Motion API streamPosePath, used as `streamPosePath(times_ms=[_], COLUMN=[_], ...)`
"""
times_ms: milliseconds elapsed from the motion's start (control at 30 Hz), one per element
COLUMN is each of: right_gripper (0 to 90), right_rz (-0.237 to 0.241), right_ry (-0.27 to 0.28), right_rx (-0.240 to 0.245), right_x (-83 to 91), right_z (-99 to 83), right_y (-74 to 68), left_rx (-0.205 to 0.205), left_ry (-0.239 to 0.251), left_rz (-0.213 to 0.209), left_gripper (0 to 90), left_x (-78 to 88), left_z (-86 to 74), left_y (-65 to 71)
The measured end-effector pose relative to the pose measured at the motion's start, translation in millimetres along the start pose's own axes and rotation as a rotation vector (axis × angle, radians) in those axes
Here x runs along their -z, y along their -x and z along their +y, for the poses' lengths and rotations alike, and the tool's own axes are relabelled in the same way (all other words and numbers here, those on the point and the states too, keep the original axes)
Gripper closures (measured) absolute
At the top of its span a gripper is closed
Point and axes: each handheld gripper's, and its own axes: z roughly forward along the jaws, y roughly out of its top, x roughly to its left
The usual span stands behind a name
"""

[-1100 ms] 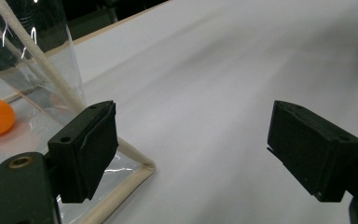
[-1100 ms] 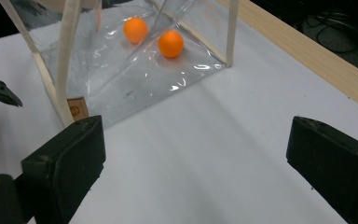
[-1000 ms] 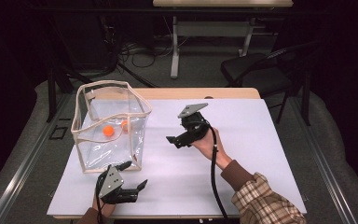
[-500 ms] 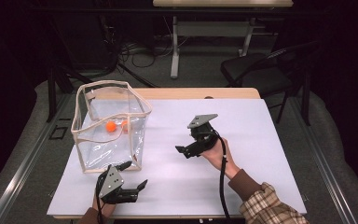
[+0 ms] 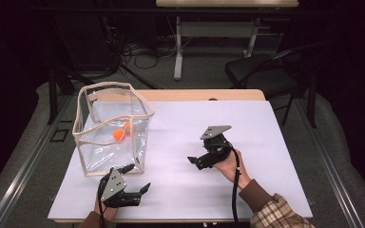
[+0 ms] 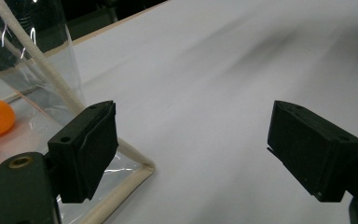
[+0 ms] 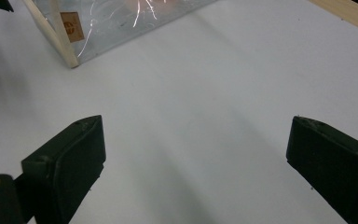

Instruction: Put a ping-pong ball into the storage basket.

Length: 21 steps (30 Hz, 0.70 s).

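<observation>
Two orange balls (image 5: 119, 134) sit inside our clear bag (image 5: 95, 147) on the white worktop (image 5: 266, 123); left gripper (image 5: 135, 178) and right gripper (image 5: 193, 162) both have jaws apart, holding nothing.

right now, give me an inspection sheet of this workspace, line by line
surface: white table top, bare around the tools, wooden edge at the far side.
job's things: clear bag with cream trim stands open at the left; two orange balls lie inside it.
clutter: nothing seen.
grippers: left tool open, beside the bag's near corner, holding nothing; right tool open, over the middle of the table, holding nothing.
cables: a black cable runs from the right tool along the forearm; more lie tangled on the floor behind the table.
surroundings: dark room, black chair at the far right, another table behind.
</observation>
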Motion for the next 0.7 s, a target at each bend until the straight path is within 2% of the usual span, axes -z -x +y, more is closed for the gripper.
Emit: streamPosePath(times_ms=[400, 700], right_gripper=[4.1, 4.0], right_rz=[-0.023, -0.049], right_ry=[0.005, 0.037], right_rx=[-0.014, -0.024], right_x=[12.8, 23.5], right_z=[-24.5, -42.9], right_y=[-1.4, -3.4], left_rx=[0.0, 0.0], left_ry=[0.0, 0.0], left_rz=[0.002, 0.003], left_gripper=[15.9, 16.0], left_x=[-0.5, -0.4], left_z=[0.0, 0.0], left_y=[0.0, 0.0])
